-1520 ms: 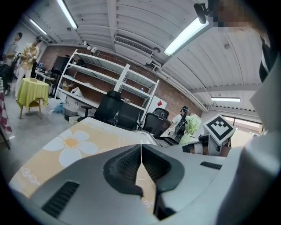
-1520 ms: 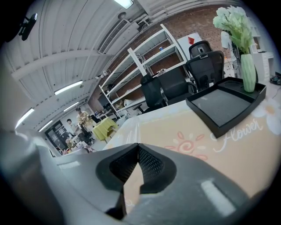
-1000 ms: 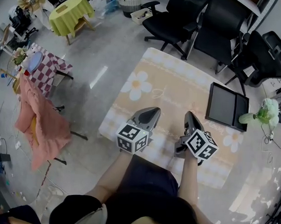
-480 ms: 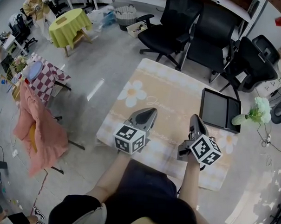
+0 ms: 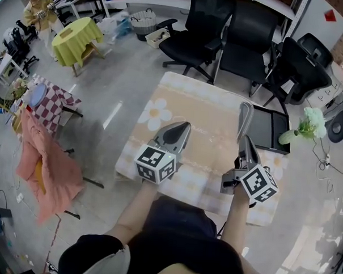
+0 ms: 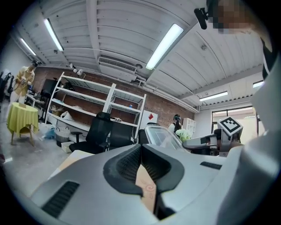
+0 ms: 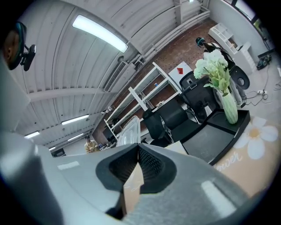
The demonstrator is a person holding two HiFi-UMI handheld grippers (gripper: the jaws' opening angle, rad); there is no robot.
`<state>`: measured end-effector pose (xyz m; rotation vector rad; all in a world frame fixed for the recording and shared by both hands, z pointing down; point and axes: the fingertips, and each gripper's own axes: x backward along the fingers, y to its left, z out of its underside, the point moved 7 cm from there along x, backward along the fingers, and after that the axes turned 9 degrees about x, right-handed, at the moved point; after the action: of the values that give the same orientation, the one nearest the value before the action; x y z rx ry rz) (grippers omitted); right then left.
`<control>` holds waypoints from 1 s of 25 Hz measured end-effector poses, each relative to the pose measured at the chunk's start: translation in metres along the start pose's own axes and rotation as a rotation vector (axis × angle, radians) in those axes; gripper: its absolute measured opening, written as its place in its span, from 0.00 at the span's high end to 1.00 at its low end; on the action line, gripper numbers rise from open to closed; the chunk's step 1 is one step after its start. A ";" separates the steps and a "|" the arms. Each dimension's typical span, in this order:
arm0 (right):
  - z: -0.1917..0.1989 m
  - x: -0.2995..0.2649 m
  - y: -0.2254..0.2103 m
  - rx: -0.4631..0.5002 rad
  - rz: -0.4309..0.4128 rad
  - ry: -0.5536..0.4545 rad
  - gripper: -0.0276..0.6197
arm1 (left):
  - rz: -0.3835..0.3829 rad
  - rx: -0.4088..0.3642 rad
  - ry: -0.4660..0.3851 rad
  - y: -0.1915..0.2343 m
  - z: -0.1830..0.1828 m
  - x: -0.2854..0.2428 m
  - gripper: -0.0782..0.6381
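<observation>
I see the right gripper (image 5: 243, 138) over the right part of the table (image 5: 202, 109), which wears a beige cloth with white flowers. In the right gripper view its jaws are pressed together at the tips, and a clear plastic lid (image 5: 244, 116) rises straight out of them. The jaws pinch it by a thin edge. The lid stands nearly upright in the air, its lower end at the jaw tips, just to the left of the black tray (image 5: 272, 130). I cannot tell if the lid touches the tray.

The tray lies flat on the right far corner of the table. A green vase with white flowers (image 5: 308, 123) stands at the tray's right end.

The left gripper (image 5: 180, 126) hangs over the middle of the cloth, near the big white flower, well apart from the lid. In the left gripper view its jaws are closed on each other and nothing is between them. Only the cloth shows through the gap behind the tips.

Three black office chairs (image 5: 244, 30) stand beyond the far edge of the table. A small table with a yellow cloth (image 5: 76, 36) is far to the left on the grey floor. A pink cloth (image 5: 45, 162) hangs over something nearer to me.
</observation>
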<state>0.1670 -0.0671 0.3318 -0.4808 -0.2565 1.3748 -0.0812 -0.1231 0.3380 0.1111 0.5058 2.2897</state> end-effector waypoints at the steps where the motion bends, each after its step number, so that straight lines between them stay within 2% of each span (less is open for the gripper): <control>1: -0.001 0.002 -0.001 -0.003 0.004 -0.007 0.95 | 0.001 -0.002 -0.002 0.000 -0.001 0.000 0.87; 25: 0.004 0.006 0.000 0.011 0.034 -0.018 0.95 | 0.005 0.007 0.016 0.006 0.005 0.001 0.87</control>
<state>0.1668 -0.0609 0.3346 -0.4654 -0.2567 1.4137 -0.0851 -0.1246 0.3449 0.0974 0.5221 2.2953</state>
